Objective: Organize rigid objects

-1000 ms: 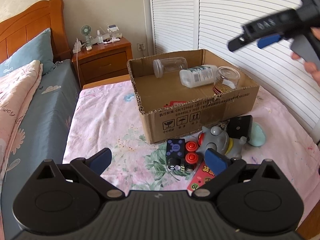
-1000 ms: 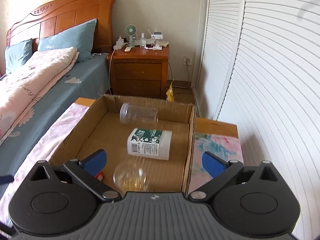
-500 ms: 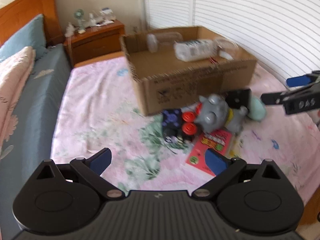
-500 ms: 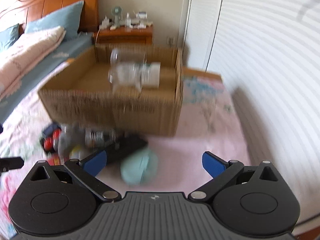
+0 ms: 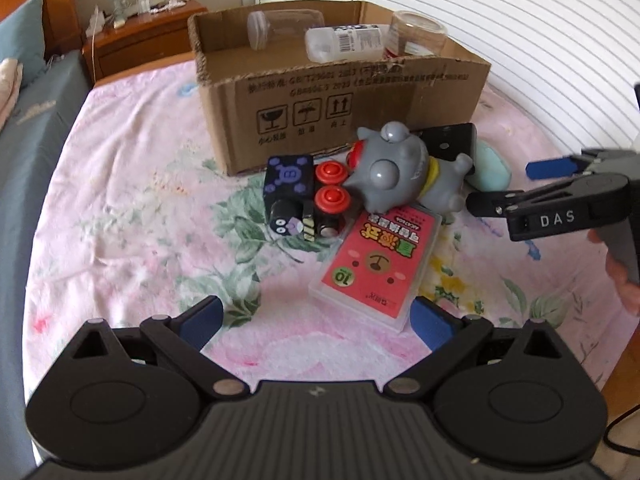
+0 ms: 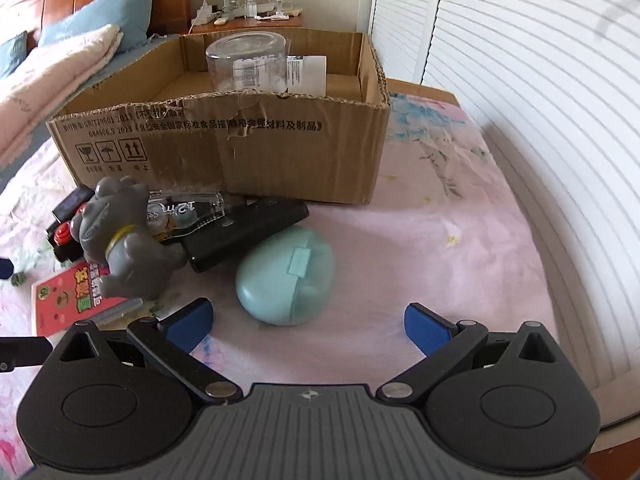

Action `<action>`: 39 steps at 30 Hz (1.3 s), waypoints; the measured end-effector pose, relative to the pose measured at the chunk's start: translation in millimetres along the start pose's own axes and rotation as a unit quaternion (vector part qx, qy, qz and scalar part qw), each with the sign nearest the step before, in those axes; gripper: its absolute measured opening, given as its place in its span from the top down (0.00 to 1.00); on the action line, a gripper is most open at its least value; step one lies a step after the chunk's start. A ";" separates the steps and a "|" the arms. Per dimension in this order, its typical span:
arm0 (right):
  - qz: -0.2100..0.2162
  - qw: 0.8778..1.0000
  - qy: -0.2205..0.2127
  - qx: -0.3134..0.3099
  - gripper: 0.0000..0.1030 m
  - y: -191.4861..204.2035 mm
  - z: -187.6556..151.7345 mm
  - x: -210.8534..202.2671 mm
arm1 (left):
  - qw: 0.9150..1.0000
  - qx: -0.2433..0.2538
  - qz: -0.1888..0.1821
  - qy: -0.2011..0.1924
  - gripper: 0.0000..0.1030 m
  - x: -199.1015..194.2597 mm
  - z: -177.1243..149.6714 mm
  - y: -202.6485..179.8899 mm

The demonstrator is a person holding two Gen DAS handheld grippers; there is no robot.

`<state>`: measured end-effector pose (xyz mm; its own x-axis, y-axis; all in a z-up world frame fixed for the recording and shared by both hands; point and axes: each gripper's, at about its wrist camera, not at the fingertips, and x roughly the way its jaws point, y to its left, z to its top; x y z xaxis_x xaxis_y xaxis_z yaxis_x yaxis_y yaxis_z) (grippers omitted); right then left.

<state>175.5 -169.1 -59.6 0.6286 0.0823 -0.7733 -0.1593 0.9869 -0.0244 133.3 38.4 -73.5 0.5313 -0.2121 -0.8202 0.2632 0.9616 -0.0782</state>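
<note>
A cardboard box (image 5: 344,96) (image 6: 240,140) on the floral cloth holds clear jars (image 5: 416,36) and a white bottle (image 5: 344,42). In front of it lie a grey toy (image 5: 400,174) (image 6: 124,240), a black cube with red buttons (image 5: 304,196), a red card pack (image 5: 380,264) (image 6: 72,296), a black case (image 6: 244,232) and a mint egg-shaped case (image 6: 286,276). My left gripper (image 5: 316,320) is open just short of the card pack. Right gripper (image 6: 308,322) (image 5: 500,184) is open, directly before the mint case.
A bed with blue pillows (image 6: 100,32) and a wooden nightstand (image 5: 140,40) stand at the back left. White louvred doors (image 6: 520,80) run along the right. The cloth-covered table's edge (image 6: 580,320) is close on the right.
Both grippers dropped from above the box to the objects in front of it. The right one came down out of the box to the mint case; the left closed in on the card pack.
</note>
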 end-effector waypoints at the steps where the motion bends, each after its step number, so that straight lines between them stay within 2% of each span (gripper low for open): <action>1: 0.000 1.000 -0.002 -0.002 0.00 0.2 -0.3 0.0 | 1.000 0.000 0.000 -0.002 0.03 -0.6 -1.0 1.6; 7: -0.001 1.000 -0.018 0.000 0.00 0.9 -4.4 -1.4 | 1.000 0.012 0.006 -0.002 0.02 1.0 -2.1 -0.3; 13: -0.002 1.000 -0.014 0.002 0.00 0.8 -1.5 -0.3 | 0.999 0.027 0.015 -0.012 0.01 4.5 -2.3 0.6; 21: -0.001 1.000 -0.021 0.002 0.00 0.4 -4.2 -1.1 | 0.997 -0.041 0.067 -0.007 0.00 -1.1 -3.0 45.6; 24: -0.002 1.000 -0.022 0.002 0.00 0.6 -4.6 -1.3 | 0.995 -0.051 0.080 -0.002 0.02 -4.3 -1.3 42.1; 29: -0.001 1.000 -0.025 0.001 0.00 1.0 -5.9 -2.3 | 0.999 -0.001 0.032 -0.012 0.01 -8.5 2.6 8.1; 33: 0.007 0.999 -0.031 -0.007 0.00 -0.3 -9.1 -4.5 | 0.999 0.022 0.031 -0.011 0.01 2.3 10.8 -14.4; 39: 0.019 0.999 -0.036 -0.019 0.00 -4.3 -12.8 -7.1 | 0.999 0.018 0.026 -0.005 0.01 21.8 19.6 -21.6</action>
<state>162.1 -175.7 -62.2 0.6747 0.1314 -0.7263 -0.2129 0.9768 -0.0210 155.0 9.5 -78.6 0.5531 -0.1634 -0.8170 0.2640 0.9644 -0.0141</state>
